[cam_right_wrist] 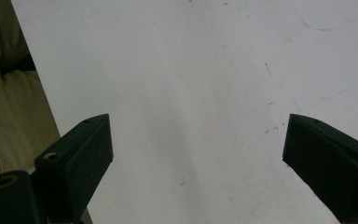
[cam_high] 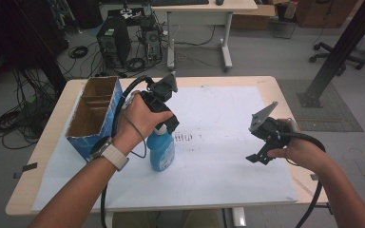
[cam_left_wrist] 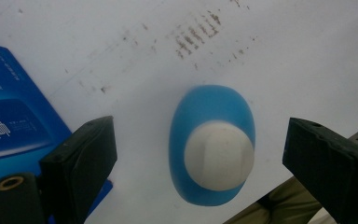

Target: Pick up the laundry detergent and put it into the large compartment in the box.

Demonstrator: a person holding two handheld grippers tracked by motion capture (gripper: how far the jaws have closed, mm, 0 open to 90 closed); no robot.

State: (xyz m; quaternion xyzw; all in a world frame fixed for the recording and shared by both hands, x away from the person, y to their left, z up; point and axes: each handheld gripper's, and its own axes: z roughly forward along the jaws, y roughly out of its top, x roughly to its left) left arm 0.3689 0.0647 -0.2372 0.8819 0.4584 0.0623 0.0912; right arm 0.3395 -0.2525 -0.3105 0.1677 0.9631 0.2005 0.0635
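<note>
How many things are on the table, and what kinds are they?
Blue bottle with a white cap: 1
Cardboard box with blue sides: 1
White sheet covering the table: 1
Total: 3 things

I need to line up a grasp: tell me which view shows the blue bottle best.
The left gripper view: the blue bottle sits centred between the open left claw, white cap unobstructed. In the high view the hand covers its top. The right gripper view faces white paper.
</note>
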